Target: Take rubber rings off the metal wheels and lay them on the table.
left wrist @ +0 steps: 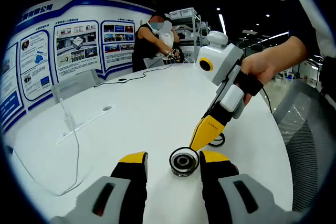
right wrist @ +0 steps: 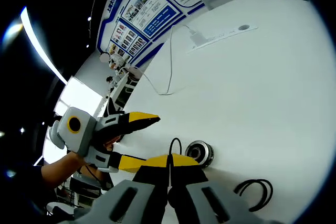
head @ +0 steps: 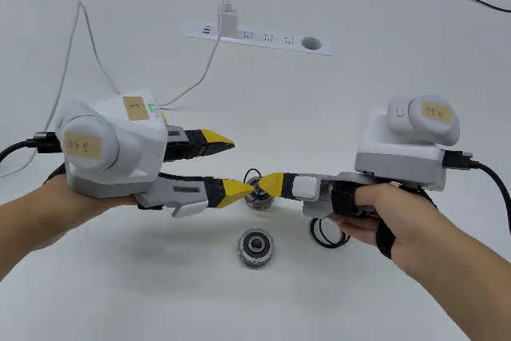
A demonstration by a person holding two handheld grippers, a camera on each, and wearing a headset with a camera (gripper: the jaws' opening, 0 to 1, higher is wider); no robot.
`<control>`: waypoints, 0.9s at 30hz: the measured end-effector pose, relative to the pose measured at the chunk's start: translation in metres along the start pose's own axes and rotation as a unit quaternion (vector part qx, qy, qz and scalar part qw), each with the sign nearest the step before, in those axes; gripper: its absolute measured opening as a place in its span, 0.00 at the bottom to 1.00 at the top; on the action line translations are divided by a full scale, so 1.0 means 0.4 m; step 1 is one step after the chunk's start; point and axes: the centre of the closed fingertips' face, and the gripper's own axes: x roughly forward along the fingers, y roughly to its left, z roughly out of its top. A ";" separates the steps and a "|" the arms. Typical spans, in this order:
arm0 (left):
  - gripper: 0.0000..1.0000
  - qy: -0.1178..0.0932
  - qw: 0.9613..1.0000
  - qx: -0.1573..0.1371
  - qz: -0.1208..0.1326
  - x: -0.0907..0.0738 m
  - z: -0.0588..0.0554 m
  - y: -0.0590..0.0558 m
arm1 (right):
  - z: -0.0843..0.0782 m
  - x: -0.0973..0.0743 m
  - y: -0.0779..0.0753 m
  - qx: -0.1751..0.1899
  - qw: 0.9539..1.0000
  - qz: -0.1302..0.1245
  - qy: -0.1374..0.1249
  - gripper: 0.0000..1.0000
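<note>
On the white bench (head: 359,85) we see two hand-held grippers meeting tip to tip near the middle, w/ both forearms coming in from the near edge.

Left tongs (head: 225,164) are spread wide, yellow tips well apart. One tip sits high and the other is low by the work. In the left gripper view a wheel (left wrist: 184,162) lies flat betw. these tips. It is close to one tip and clear of the other, so not clamped.

Right tongs (head: 269,184) are pressed together, pointing across at the left gripper. Their yellow tip touches that wheel's rim. A thin black ring (right wrist: 173,140) loops out from the closed tips in the right gripper view, so we read them as pinching it. Whether the rest of the ring sits on the wheel we can't tell.

Power strip (head: 259,37) lies at the far side, w/ a charger (head: 228,18) plugged in and a white cable (head: 204,73) trailing toward the left gripper.

2nd wheel (head: 255,247) lies flat nearer us, just beside the first and apart from both tongs.

Loose rings (head: 327,239), black, lie on the bench under the right hand, near the wheels.
</note>
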 end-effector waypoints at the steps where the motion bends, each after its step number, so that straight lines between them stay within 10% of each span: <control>1: 0.44 -0.002 1.000 0.000 0.003 -0.003 0.004 0.000 | 0.003 -0.004 0.005 0.000 1.000 0.002 -0.002 0.01; 8: 0.58 -0.001 1.000 0.012 0.024 -0.047 0.015 -0.002 | 0.010 -0.056 0.003 0.009 1.000 0.002 -0.010 0.01; 27: 0.71 -0.033 0.997 0.017 0.060 -0.166 0.069 -0.036 | -0.081 -0.203 -0.147 0.065 0.994 -0.086 -0.035 0.01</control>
